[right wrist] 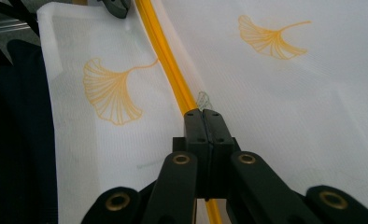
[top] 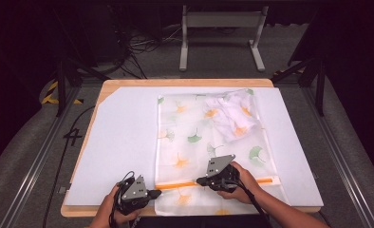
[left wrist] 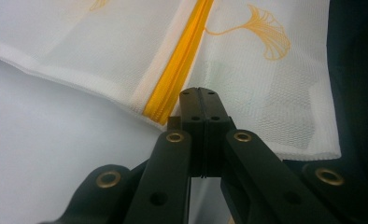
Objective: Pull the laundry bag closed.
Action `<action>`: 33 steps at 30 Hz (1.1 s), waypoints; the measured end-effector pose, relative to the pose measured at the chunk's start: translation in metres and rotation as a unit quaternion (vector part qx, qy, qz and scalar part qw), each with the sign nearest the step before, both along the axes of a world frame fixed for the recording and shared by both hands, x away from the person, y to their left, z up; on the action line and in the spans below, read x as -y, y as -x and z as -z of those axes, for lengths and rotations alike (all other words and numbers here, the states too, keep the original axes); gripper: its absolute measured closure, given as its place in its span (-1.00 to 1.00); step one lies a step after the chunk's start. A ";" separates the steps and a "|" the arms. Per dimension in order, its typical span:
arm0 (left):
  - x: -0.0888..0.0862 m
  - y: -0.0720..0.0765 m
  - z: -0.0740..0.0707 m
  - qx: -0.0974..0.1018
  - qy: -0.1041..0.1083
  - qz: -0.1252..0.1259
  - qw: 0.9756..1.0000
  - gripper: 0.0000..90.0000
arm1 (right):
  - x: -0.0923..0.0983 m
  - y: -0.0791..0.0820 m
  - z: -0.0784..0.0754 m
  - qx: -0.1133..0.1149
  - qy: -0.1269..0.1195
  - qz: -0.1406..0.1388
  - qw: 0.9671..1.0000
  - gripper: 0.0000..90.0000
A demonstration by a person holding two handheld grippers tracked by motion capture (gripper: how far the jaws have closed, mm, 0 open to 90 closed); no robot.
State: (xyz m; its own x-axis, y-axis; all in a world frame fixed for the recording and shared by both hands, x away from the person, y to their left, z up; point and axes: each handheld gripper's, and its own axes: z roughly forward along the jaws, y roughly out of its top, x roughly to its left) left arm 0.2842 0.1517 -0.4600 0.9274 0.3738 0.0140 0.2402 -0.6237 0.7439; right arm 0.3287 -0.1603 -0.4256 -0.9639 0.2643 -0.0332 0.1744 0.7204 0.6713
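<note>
**Both grippers at the zipper of a mesh bag**

A white mesh laundry bag printed with orange and green ginkgo leaves (top: pixel 209 142) lies flat on the white-covered tabletop (top: pixel 123 142), a crumpled white cloth (top: pixel 232 116) inside near its far end. Its orange zipper (top: pixel 175 185) runs across the near end. The right gripper (right wrist: pixel 203 112) has its jaws pressed together on what looks like the small clear zipper pull. The left gripper (left wrist: pixel 198 91) is closed at the zipper's left end, probably pinning the bag's edge. The step in hand seems to be working the zipper; next, the right should draw the pull steadily along the track while the left anchors the fabric.
</note>
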 end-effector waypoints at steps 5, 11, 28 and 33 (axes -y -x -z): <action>0.000 -0.001 0.000 0.000 0.001 0.002 1.000 1.00 | 0.008 0.001 -0.001 0.000 0.003 0.008 1.000 1.00; -0.001 -0.001 0.000 -0.001 0.002 0.003 1.000 1.00 | 0.021 0.002 -0.001 -0.001 0.005 0.019 1.000 1.00; -0.001 -0.002 0.000 -0.005 0.004 0.005 1.000 1.00 | 0.055 0.007 -0.002 -0.004 -0.002 0.049 0.999 1.00; -0.001 -0.002 0.000 -0.005 0.004 0.005 1.000 1.00 | 0.057 0.008 -0.002 -0.006 -0.005 0.051 0.999 1.00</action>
